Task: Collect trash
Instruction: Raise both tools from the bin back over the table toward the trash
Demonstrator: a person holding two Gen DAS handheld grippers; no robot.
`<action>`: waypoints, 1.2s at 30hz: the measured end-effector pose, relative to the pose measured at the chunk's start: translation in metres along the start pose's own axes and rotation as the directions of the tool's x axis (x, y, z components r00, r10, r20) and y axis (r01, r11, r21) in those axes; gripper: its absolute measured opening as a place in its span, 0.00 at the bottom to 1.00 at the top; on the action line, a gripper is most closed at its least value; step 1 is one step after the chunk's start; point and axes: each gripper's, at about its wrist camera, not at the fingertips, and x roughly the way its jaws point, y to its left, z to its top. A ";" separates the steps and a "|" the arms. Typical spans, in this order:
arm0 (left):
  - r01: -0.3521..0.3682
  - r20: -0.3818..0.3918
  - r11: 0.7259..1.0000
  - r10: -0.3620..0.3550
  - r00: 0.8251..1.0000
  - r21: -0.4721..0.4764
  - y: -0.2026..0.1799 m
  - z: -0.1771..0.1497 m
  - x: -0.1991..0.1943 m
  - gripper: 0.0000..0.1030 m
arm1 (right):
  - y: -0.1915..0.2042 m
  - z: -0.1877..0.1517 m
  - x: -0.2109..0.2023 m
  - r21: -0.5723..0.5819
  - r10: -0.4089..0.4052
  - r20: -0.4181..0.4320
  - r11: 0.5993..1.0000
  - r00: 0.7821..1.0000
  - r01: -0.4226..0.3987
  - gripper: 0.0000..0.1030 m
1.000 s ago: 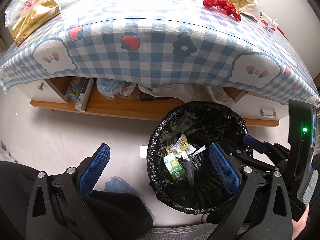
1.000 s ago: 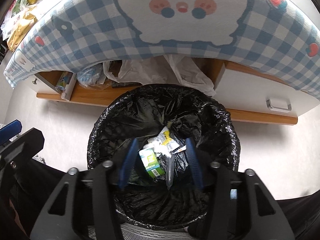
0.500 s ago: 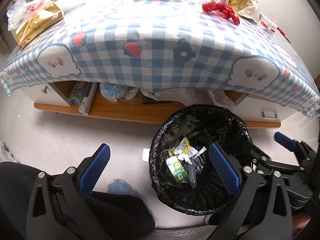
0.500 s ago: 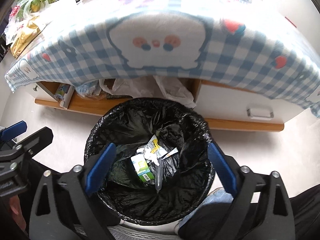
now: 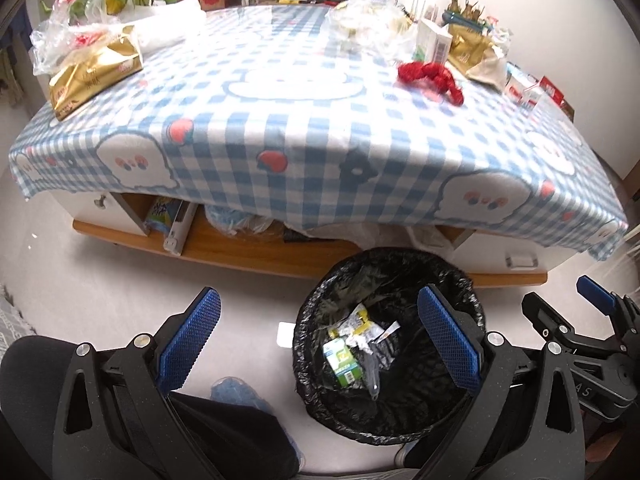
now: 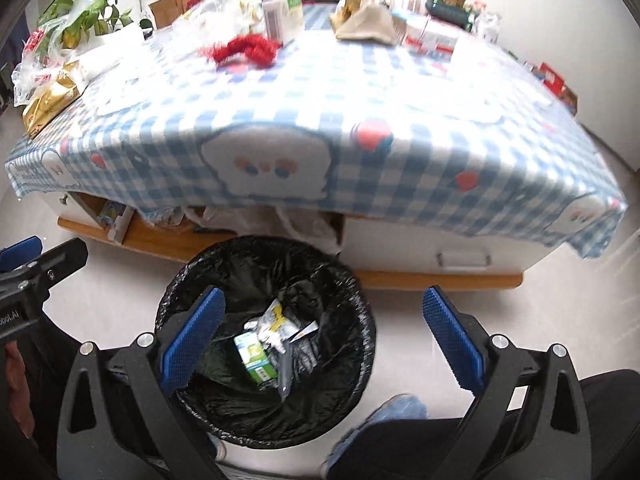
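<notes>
Since one second ago the right gripper [image 6: 320, 340] has opened from a narrow gap over the trash bin [image 6: 362, 300] to full spread and lifted back; both views now take in the whole tabletop. Judgement: a deposit is complete and the next pickup is due.

Gripper state: the left gripper [image 5: 320, 344] stands wide open and holds nothing. The right gripper is likewise wide open and empty.

Bin location: on the floor in front of the table [image 5: 280, 128], at 5 o'clock in the left view and 6 o'clock in the right view. It is lined with one black bag.

Bin contents, counted: one green-and-white carton [image 5: 342, 362], one yellow-and-white wrapper [image 5: 356, 322], and one clear plastic piece [image 5: 370, 372].

Remaining on the table: one red tinsel strand [image 5: 432, 76] at 1 o'clock, one upright white carton [image 5: 434, 44] behind it, two gold packs [image 5: 92, 78] (10 o'clock and 1 o'clock), and clear plastic bags, number uncertain.
</notes>
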 end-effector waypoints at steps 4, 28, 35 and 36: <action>0.016 0.016 1.000 -0.016 1.000 0.010 -0.005 0.004 -0.009 0.94 | -0.006 0.006 -0.012 0.012 0.001 0.031 1.000 1.000 -0.001 0.92; 0.051 0.144 0.998 -0.054 0.988 0.027 -0.024 0.061 -0.059 0.94 | -0.027 0.068 -0.070 0.024 -0.023 0.200 1.000 0.979 0.019 0.92; 0.034 0.166 0.999 -0.039 0.985 0.035 -0.023 0.094 -0.057 0.94 | -0.039 0.097 -0.064 0.028 -0.013 0.202 1.000 0.979 0.007 0.92; 0.034 0.164 0.999 -0.040 0.986 0.037 -0.023 0.098 -0.055 0.94 | -0.041 0.102 -0.061 0.035 -0.011 0.198 0.999 0.980 0.004 0.92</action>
